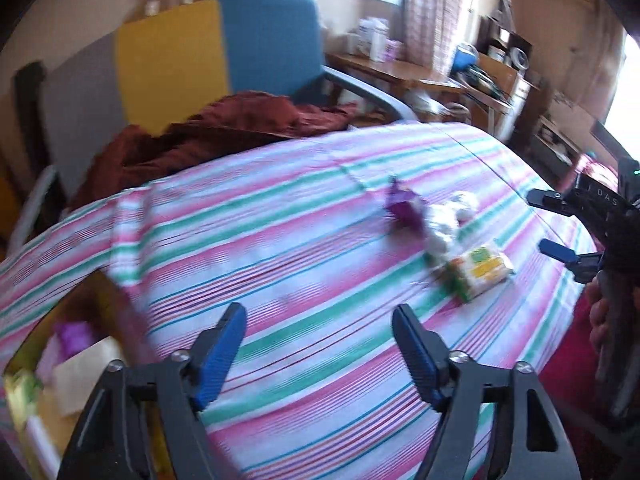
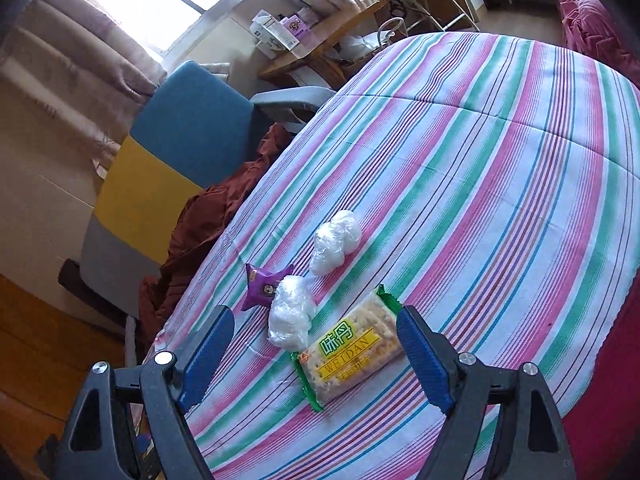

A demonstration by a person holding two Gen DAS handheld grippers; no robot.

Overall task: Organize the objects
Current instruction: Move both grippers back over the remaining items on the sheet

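On the striped tablecloth (image 2: 480,184) lie a cracker pack (image 2: 350,354) with a green and yellow label, two white plastic-wrapped bundles (image 2: 290,312) (image 2: 334,242) and a purple snack packet (image 2: 262,286). My right gripper (image 2: 316,334) is open and empty, its jaws on either side of the cracker pack, above it. My left gripper (image 1: 320,334) is open and empty over bare cloth (image 1: 280,240). The blurred left wrist view shows the cracker pack (image 1: 482,270), a white bundle (image 1: 444,222), the purple packet (image 1: 404,208) and the right gripper (image 1: 560,232) at the right.
An open cardboard box (image 1: 60,364) with several packets inside sits at the table's left edge. A chair (image 2: 176,144) with blue, yellow and grey panels holds a dark red cloth (image 2: 208,224). A wooden desk (image 2: 320,36) with boxes stands beyond.
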